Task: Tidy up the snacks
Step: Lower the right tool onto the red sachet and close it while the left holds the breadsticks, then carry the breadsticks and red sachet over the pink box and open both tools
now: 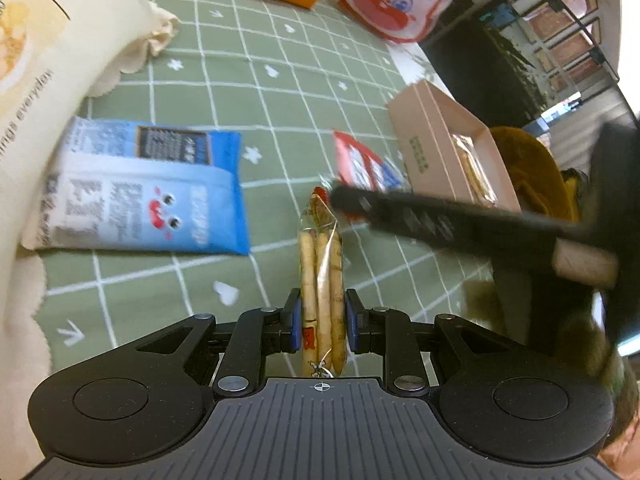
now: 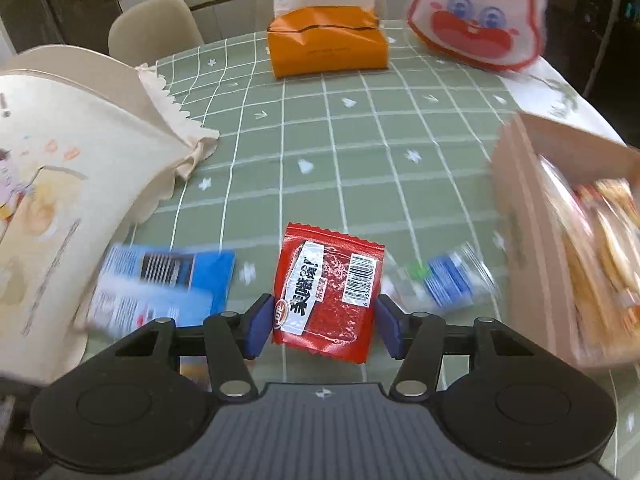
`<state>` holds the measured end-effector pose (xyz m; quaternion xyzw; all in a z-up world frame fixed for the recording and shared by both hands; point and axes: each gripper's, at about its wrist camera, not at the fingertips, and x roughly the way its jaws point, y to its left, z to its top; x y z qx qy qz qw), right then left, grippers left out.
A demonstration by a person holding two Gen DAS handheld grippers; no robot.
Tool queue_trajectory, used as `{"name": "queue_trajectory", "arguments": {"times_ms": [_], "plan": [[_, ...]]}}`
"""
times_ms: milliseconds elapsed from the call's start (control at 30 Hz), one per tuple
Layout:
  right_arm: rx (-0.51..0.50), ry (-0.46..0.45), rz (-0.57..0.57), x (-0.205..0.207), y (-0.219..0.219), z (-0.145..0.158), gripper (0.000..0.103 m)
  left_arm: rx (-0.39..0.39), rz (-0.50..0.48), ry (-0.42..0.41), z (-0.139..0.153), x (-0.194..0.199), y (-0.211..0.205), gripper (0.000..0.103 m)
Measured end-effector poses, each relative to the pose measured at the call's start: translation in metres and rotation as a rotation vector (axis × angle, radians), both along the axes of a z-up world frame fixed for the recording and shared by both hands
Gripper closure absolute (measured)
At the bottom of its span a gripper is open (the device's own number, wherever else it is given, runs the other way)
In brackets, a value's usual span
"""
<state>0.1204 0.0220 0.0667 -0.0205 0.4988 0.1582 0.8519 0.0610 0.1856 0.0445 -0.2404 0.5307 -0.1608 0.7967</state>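
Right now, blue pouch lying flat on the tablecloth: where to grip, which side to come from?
Probably the free short edge of the blue pouch, the one facing the open tablecloth. It lies flat, so a shallow approach from that side should let the jaws pinch the thin seam. The cream bag crowds the opposite end.

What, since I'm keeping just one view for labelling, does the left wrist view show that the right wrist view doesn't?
Left only: the breadstick pack, clamped in the left gripper. Right only: chairs, and the barcode face of the red packet held in the right gripper. Both: blue packet, orange box, rabbit bag, pink box.
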Motion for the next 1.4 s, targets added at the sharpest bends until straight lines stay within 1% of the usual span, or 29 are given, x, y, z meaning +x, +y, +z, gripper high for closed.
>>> {"name": "queue_trajectory", "arguments": {"times_ms": [167,233,333,367,400,433,500,567,600,667,767,833,900,967,1067,1100,1133,1200,1267,1400], "plan": [[-0.02,0.01,-0.011,-0.043,-0.038,0.004,0.048,-0.022,-0.026,0.031,-0.005,-0.006,-0.019,0.078],[-0.025,0.032,-0.019,-0.058,-0.056,-0.001,0.045,-0.022,-0.042,0.039,-0.008,-0.004,-0.03,0.078],[-0.08,0.059,-0.03,-0.073,-0.077,-0.011,0.04,-0.016,-0.072,0.043,-0.009,-0.002,-0.048,0.078],[-0.097,0.063,-0.033,-0.078,-0.083,-0.013,0.04,-0.015,-0.083,0.044,-0.01,-0.001,-0.054,0.078],[-0.118,0.059,-0.042,-0.083,-0.09,-0.014,0.037,-0.014,-0.091,0.045,-0.01,0.0,-0.06,0.078],[-0.147,0.051,-0.052,-0.088,-0.095,-0.016,0.031,-0.012,-0.099,0.045,-0.008,-0.001,-0.065,0.078],[-0.191,0.017,-0.085,-0.097,-0.106,-0.018,0.025,-0.008,-0.115,0.044,-0.008,-0.003,-0.076,0.078],[-0.215,-0.017,-0.136,-0.102,-0.116,-0.019,0.024,0.002,-0.128,0.041,-0.007,-0.004,-0.084,0.078],[-0.206,-0.016,-0.155,-0.103,-0.12,-0.019,0.023,0.011,-0.133,0.038,-0.006,-0.005,-0.087,0.078],[-0.15,0.006,-0.18,-0.102,-0.128,-0.02,0.02,0.031,-0.139,0.033,-0.006,-0.007,-0.091,0.078],[-0.08,0.022,-0.182,-0.098,-0.128,-0.021,0.019,0.057,-0.132,0.03,-0.004,-0.009,-0.091,0.078],[-0.058,0.02,-0.172,-0.096,-0.12,-0.022,0.017,0.075,-0.125,0.029,-0.003,-0.01,-0.088,0.078],[-0.048,0.024,-0.163,-0.092,-0.111,-0.026,0.017,0.09,-0.116,0.032,-0.003,-0.011,-0.084,0.078],[-0.052,0.023,-0.157,-0.088,-0.102,-0.03,0.016,0.095,-0.106,0.034,-0.003,-0.012,-0.08,0.078],[-0.072,0.01,-0.145,-0.084,-0.092,-0.032,0.017,0.094,-0.098,0.033,-0.002,-0.014,-0.076,0.078],[-0.07,0.011,-0.139,-0.084,-0.091,-0.031,0.022,0.092,-0.097,0.033,-0.002,-0.015,-0.075,0.078],[-0.069,0.01,-0.131,-0.086,-0.089,-0.03,0.032,0.091,-0.097,0.033,-0.001,-0.015,-0.076,0.078],[-0.098,-0.006,-0.109,-0.091,-0.087,-0.027,0.043,0.088,-0.101,0.033,-0.001,-0.017,-0.079,0.078],[-0.105,0.001,-0.091,-0.097,-0.088,-0.026,0.043,0.083,-0.114,0.034,-0.002,-0.018,-0.084,0.078],[-0.1,0.016,-0.102,-0.112,-0.099,-0.023,0.044,0.067,-0.153,0.038,-0.003,-0.024,-0.1,0.078]]}}
